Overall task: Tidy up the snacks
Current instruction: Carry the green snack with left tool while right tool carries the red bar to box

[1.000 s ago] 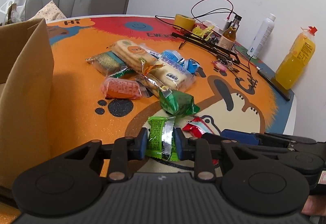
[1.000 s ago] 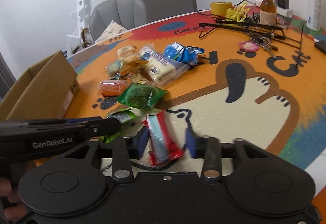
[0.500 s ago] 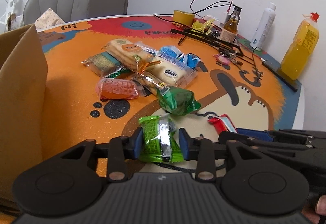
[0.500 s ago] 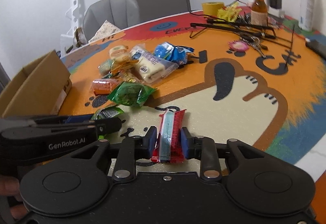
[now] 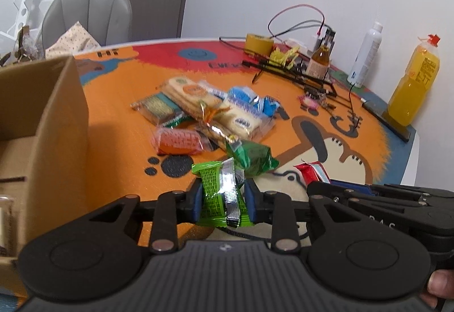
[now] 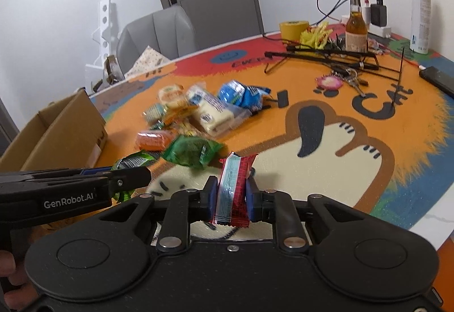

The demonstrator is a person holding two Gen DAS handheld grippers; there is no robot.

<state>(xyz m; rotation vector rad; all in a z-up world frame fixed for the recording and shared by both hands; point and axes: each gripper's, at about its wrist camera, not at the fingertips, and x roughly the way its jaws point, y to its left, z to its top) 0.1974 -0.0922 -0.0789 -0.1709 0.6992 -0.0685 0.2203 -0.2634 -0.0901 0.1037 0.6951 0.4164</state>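
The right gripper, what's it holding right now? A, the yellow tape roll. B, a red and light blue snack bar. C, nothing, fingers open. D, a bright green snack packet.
B: in the right wrist view the right gripper is shut on the red and light blue snack bar, with a blue pad pressing on each side of the wrapper.

cardboard box [image 5: 42, 124] cut off left, snack pile [image 5: 210, 113] blurred
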